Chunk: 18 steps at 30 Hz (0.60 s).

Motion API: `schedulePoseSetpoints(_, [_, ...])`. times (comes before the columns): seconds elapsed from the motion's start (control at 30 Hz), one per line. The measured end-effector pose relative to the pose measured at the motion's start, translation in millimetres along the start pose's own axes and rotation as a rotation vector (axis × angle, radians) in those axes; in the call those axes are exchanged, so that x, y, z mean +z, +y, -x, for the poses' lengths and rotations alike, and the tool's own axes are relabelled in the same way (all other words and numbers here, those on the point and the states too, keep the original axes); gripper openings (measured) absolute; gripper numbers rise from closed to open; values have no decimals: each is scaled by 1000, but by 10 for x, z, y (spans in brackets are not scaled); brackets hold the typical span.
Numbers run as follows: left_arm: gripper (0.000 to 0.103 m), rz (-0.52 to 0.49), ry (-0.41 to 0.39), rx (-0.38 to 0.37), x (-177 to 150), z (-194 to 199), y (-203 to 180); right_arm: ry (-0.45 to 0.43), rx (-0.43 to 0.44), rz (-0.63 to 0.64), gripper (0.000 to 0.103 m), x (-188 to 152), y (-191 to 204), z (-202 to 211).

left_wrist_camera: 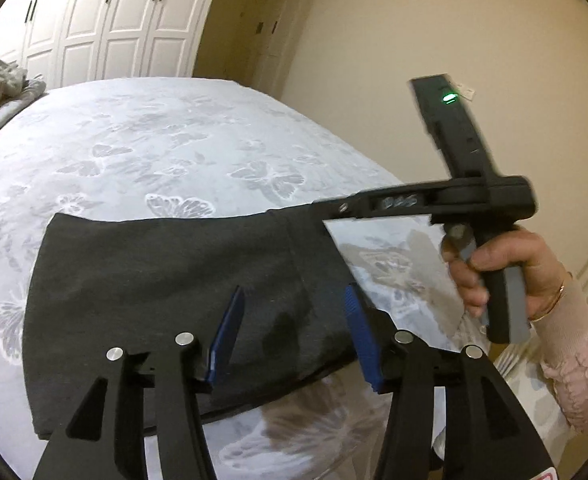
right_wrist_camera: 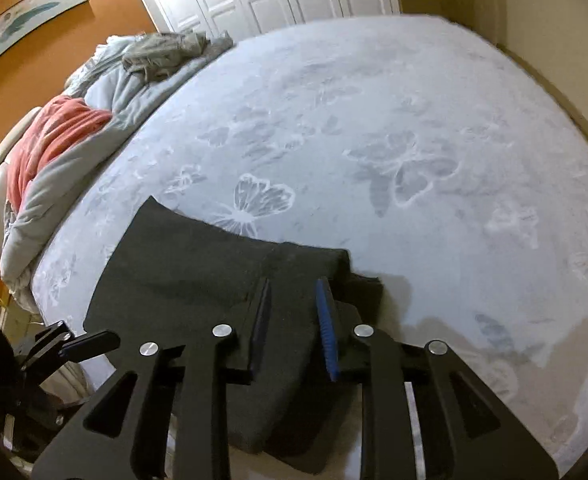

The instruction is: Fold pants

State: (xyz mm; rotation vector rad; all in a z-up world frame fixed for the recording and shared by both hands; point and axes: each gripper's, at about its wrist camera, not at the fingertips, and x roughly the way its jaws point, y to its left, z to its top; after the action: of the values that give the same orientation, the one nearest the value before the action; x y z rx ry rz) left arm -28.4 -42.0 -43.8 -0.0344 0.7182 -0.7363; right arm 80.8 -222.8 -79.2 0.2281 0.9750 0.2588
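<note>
Charcoal-grey pants (left_wrist_camera: 166, 300), folded into a flat rectangle, lie on a pale bedspread (left_wrist_camera: 142, 144) printed with butterflies, close to the near edge of the bed. Your left gripper (left_wrist_camera: 290, 332) hangs just above the right part of the fold, its blue pads (left_wrist_camera: 226, 332) spread apart with nothing pinched between them. Your right gripper (right_wrist_camera: 294, 324) sits over the far right corner of the pants, its fingers also parted, with cloth lying beneath the gap; its pads do not press the fabric. From the left wrist view, your right hand (left_wrist_camera: 506, 276) wraps the black handle of that gripper, and a pale pink knitted sleeve (left_wrist_camera: 578, 364) covers the wrist. At the far left of the bed, a grey blanket (right_wrist_camera: 166, 56) and a coral throw (right_wrist_camera: 54, 136) lie bunched together. White panelled wardrobe doors (left_wrist_camera: 106, 24) stand behind the bed.
</note>
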Motion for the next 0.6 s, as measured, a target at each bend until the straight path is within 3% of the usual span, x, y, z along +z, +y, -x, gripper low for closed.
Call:
schedulePoseSetpoints(0.03, [50,3,3,10,12,-14,15,24,-28,-6,34,10,-4,-132])
schedulePoseSetpoints(0.1, [50,7,16,50,25,-60,61,56,-100,-42,67,20,-69,-385])
schedulePoseSetpoints(0.13, [50,10,18,57,24,-63,74,38,-79,-70,68,14,-114,-437])
schedulePoseSetpoints(0.2, [50,23,23,73,30,-69,125,28,-51,-57,51,25,-108,-436])
schedulePoseSetpoints(0.23, [50,28,23,79,29,-63,144,12,-64,-25,29,53,-57,-350])
schedulePoseSetpoints(0.27, [50,35,20,89,29,-43,173,-2,-57,-9,13,57,2,-261])
schedulePoseSetpoints(0.4, [50,75,9,100,53,3,254,-110,44,11,11,85,124,304])
schedulePoseSetpoints(0.47, [51,90,1,105,72,22,299,-96,35,2,10,22,68,340])
schedulePoseSetpoints(0.53, [57,101,-1,118,74,24,342,9,-46,-33,13,-65,-123,54])
schedulePoseSetpoints(0.6, [57,113,8,142,66,8,395,126,-222,-57,15,-161,-306,-211])
